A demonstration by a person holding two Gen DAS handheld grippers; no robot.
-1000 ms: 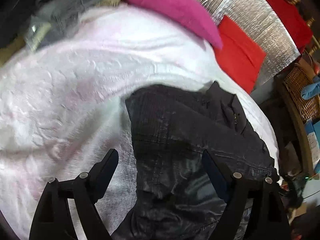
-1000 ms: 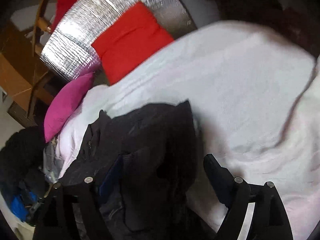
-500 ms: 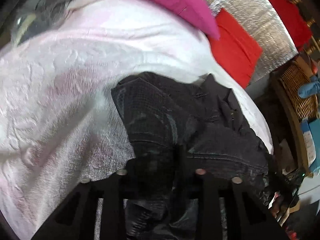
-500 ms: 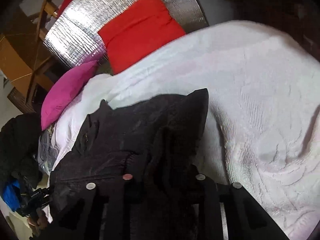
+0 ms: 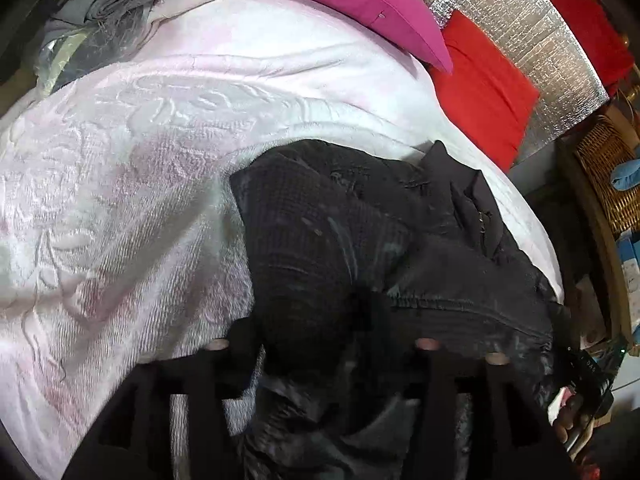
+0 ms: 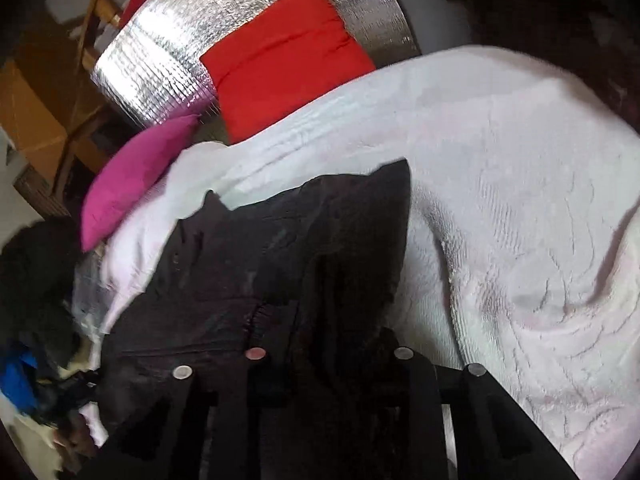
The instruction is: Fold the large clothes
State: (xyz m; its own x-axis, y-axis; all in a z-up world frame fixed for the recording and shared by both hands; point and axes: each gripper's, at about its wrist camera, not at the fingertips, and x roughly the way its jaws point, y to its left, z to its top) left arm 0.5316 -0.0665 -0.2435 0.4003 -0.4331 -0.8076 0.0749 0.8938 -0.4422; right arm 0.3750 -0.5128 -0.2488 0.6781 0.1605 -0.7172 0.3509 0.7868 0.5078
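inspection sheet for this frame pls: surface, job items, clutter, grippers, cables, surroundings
Surface: pale pink textured blanket, wrinkled.
Job's things: black garment, bunched, partly folded on the blanket.
Clutter: magenta cushion and red cushion at the far edge; grey fabric pile beside them.
Grippers: left gripper and right gripper both have garment fabric between the jaws; jaws just reopened partway, grip unclear.
Cables: nothing seen.
Surroundings: silver foil panel, wicker basket.
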